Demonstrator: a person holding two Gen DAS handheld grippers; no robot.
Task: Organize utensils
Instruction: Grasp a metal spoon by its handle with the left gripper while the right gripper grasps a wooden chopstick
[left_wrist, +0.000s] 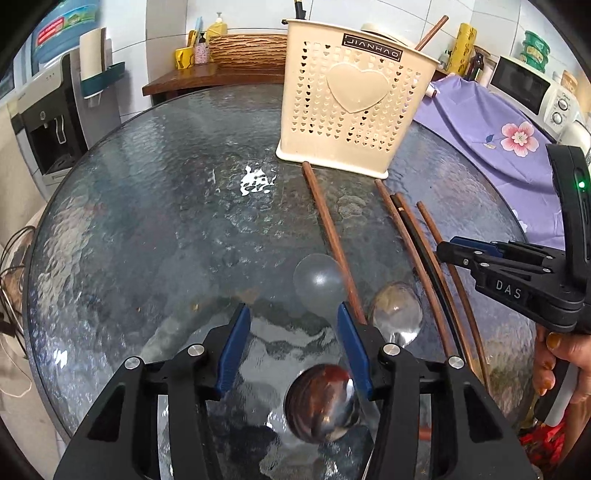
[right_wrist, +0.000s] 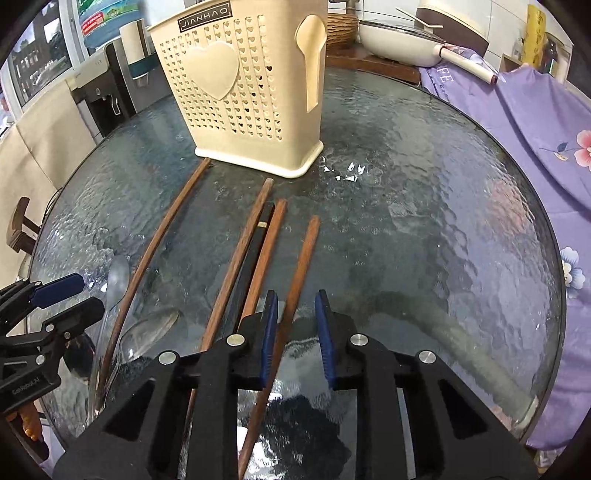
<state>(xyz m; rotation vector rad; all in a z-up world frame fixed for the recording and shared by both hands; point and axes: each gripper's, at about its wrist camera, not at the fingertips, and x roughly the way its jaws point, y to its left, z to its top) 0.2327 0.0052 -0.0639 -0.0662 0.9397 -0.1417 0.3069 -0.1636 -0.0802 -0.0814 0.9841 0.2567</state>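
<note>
A round table (left_wrist: 147, 206) with a rippled glass top fills most of the room's middle. Beyond its far right edge hangs a purple cloth (left_wrist: 476, 122) printed with pink flowers.

At the far side of the table stands a cream plastic utensil holder (left_wrist: 351, 107), upright, pierced with small heart-shaped holes and bearing a large raised heart on its front. One brown chopstick (left_wrist: 431, 32) leans out of its top.

In front of the holder, five sticks lie flat on the glass, running from far to near. One brown chopstick (left_wrist: 330, 236) lies alone on the left. Right of it, two brown chopsticks (right_wrist: 240, 258) lie with a black chopstick (right_wrist: 258, 236) pressed between them. A last brown chopstick (right_wrist: 297, 273) lies just beside these, furthest right.

Near the front edge lie three spoons: a clear spoon (left_wrist: 318, 286) touching the lone chopstick, a clear spoon (left_wrist: 397, 308) just right of it, and a metal spoon (left_wrist: 321, 402) nearest of all.

The left gripper (left_wrist: 293, 319) hangs spread wide above the metal spoon, holding nothing. The right gripper (right_wrist: 297, 306) is also parted, its blue pads (right_wrist: 267, 332) either side of the rightmost chopstick, the left pad appearing to touch it.
</note>
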